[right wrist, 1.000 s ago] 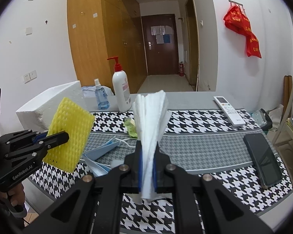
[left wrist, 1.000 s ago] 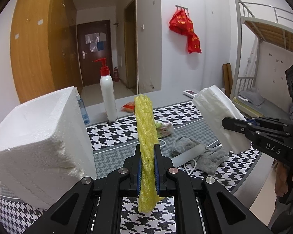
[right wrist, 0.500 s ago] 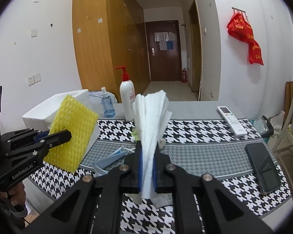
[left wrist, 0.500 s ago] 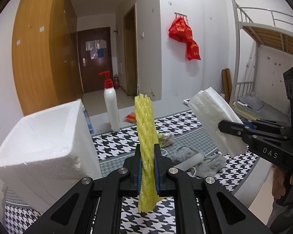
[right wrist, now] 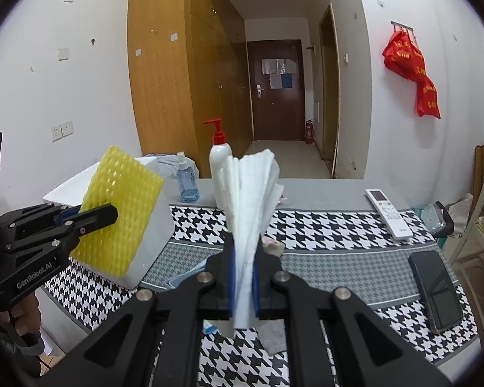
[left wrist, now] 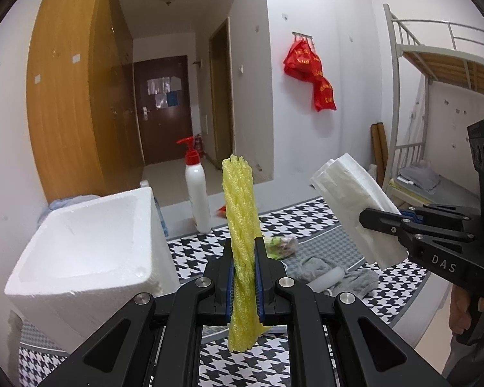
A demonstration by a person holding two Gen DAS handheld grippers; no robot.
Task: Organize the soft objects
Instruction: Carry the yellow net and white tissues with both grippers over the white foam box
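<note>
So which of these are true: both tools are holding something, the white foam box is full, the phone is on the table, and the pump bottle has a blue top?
1. Both tools hold something. True: the left gripper clamps yellow foam netting, the right gripper clamps white foam sheets.
2. The white foam box is full. False: what shows of its inside looks empty.
3. A phone lies on the table. True.
4. The pump bottle has a blue top. False: red.

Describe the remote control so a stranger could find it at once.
Start at the houndstooth-patterned table. Along its far right side, beyond the black phone, lies the remote control. It is the only slim white slab there, with a small red panel and buttons on top.
</note>
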